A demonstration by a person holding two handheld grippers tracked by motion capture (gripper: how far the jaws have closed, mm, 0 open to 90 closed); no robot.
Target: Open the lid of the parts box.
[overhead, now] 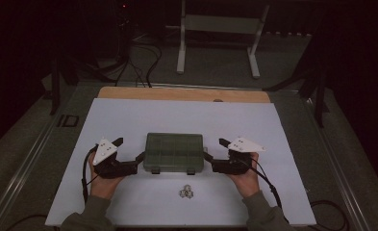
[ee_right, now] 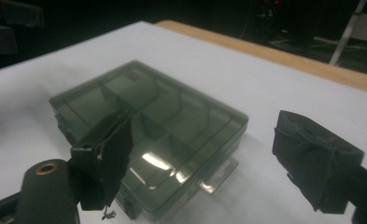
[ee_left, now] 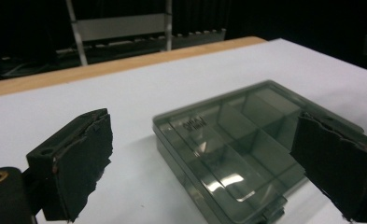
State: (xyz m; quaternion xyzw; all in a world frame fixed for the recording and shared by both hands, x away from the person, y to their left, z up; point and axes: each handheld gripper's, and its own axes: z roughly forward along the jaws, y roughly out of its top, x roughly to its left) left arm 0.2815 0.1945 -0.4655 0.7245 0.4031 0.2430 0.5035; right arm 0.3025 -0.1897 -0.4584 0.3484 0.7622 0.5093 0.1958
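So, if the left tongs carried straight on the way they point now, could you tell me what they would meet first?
Most likely the closed compartment box: the open left tongs point at its near left corner, one jaw already alongside it. Depth is hard to judge, so they may straddle the corner.

Dim overall, glare on box lid (ee_right: 158,163)

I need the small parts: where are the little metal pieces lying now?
High view: the small metal pieces lie on the white sheet, just in front of the closed compartment box.
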